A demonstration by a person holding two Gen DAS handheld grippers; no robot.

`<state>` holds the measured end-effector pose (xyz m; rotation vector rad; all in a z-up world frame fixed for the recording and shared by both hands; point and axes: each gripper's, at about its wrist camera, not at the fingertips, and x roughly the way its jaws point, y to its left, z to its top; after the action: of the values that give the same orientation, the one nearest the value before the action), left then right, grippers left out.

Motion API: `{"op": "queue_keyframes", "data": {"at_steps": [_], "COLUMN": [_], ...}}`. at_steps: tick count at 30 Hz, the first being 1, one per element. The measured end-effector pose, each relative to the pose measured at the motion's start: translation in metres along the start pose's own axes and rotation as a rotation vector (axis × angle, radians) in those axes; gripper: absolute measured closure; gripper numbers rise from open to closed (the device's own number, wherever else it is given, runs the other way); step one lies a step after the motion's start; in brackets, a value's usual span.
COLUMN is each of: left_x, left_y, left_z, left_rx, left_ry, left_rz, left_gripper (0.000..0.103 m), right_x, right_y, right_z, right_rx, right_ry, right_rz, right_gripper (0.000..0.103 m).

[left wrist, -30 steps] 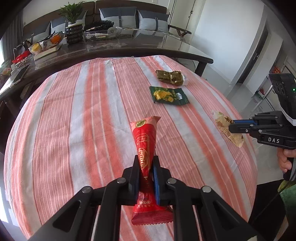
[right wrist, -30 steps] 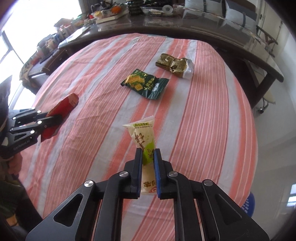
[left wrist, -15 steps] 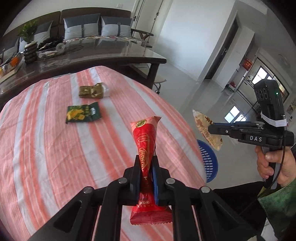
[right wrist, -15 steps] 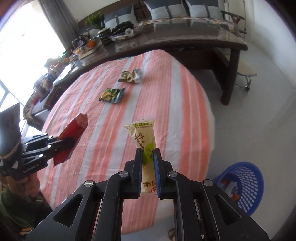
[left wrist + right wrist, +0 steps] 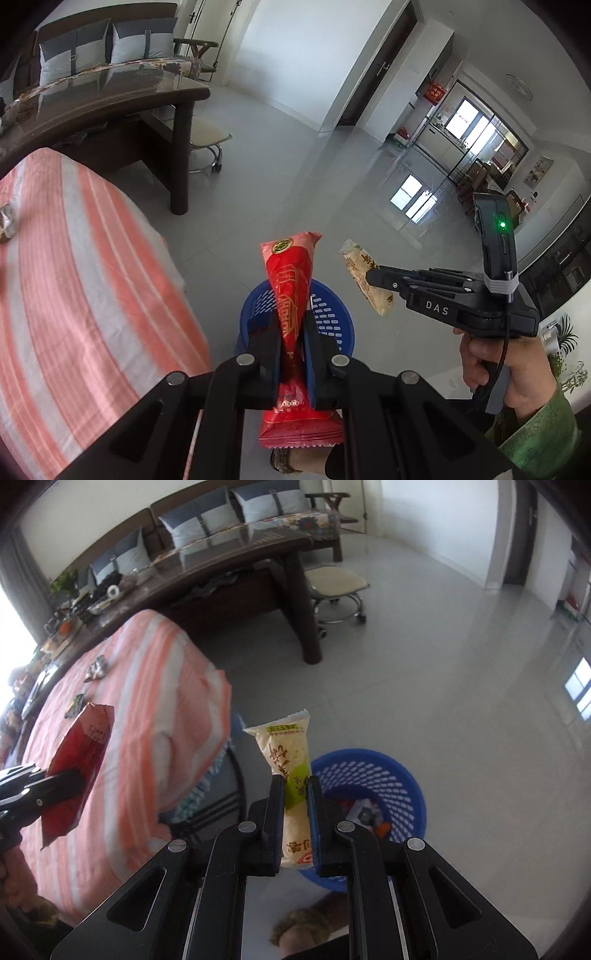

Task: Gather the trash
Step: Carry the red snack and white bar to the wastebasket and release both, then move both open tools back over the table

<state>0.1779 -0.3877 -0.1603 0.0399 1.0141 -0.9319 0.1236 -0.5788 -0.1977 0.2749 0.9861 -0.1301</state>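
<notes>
The step in hand is carrying trash to the blue basket (image 5: 373, 775) on the floor beside the striped table (image 5: 74, 258). The left claw (image 5: 291, 347) is clamped on a red wrapper (image 5: 291, 280) above the basket; the right claw (image 5: 297, 812) pinches a pale snack packet (image 5: 290, 753) just beside its rim. Next, I judge, each claw must hang over the basket's mouth and open.

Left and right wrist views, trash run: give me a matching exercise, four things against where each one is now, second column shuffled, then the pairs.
Things:
1. red wrapper
2. pale wrapper
3. blue basket
4. green packet

Places:
A. on the grey floor beside the table
B. clamped in the right gripper
C. lying on the striped tablecloth
D. clamped in the left gripper

Pairs: 1-D, 2-B, 3-A, 4-C
</notes>
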Motion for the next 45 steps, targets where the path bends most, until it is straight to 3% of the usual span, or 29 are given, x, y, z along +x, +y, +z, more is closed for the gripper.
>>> {"op": "queue_keyframes", "data": {"at_steps": [9,17,18,20,21,23,26,30,33,35,40,43,45], "left_x": [0.098,0.146,0.150,0.154,0.154,0.145,0.126,0.084,0.043,0.017,-0.045,-0.076,-0.094], "left_y": [-0.023,-0.029,-0.029,-0.029,-0.029,-0.028,-0.027,-0.032,-0.024,-0.011,0.038,0.082,0.110], "left_z": [0.007,0.012,0.012,0.010,0.009,0.005,-0.002,-0.015,-0.031,-0.042,-0.076,-0.095,-0.106], "left_rx": [-0.040,-0.023,-0.021,-0.015,-0.018,-0.021,-0.015,0.082,0.089,0.084,0.023,-0.038,-0.073], "left_ry": [0.102,0.137,0.139,0.144,0.126,0.062,-0.016,-0.107,-0.169,-0.175,-0.175,-0.182,-0.170], "left_rz": [-0.039,-0.043,-0.046,-0.038,-0.022,0.002,0.051,0.167,0.225,0.238,0.308,0.362,0.409], "left_gripper": [0.093,0.091,0.089,0.058,0.052,0.049,0.049,0.047,0.034,0.029,0.029,0.029,0.029], "right_x": [0.029,0.039,0.040,0.042,0.043,0.042,0.037,0.029,0.021,0.017,0.006,-0.003,-0.009], "right_y": [-0.071,-0.104,-0.106,-0.108,-0.109,-0.111,-0.113,-0.117,-0.112,-0.102,-0.062,-0.025,0.008], "right_z": [-0.022,-0.029,-0.031,-0.032,-0.032,-0.035,-0.036,-0.037,-0.035,-0.030,-0.019,-0.012,-0.010], "right_rx": [0.148,0.240,0.243,0.254,0.256,0.264,0.267,0.306,0.296,0.263,0.129,0.049,-0.003], "right_ry": [0.011,0.012,0.013,0.019,0.022,0.023,-0.002,-0.050,-0.088,-0.112,-0.181,-0.246,-0.295], "right_rz": [-0.037,-0.018,-0.022,-0.025,-0.023,-0.008,-0.013,-0.017,-0.058,-0.108,-0.204,-0.200,-0.153], "right_gripper": [0.092,0.091,0.088,0.086,0.077,0.056,0.051,0.032,0.021,0.019,0.012,0.006,0.005]}}
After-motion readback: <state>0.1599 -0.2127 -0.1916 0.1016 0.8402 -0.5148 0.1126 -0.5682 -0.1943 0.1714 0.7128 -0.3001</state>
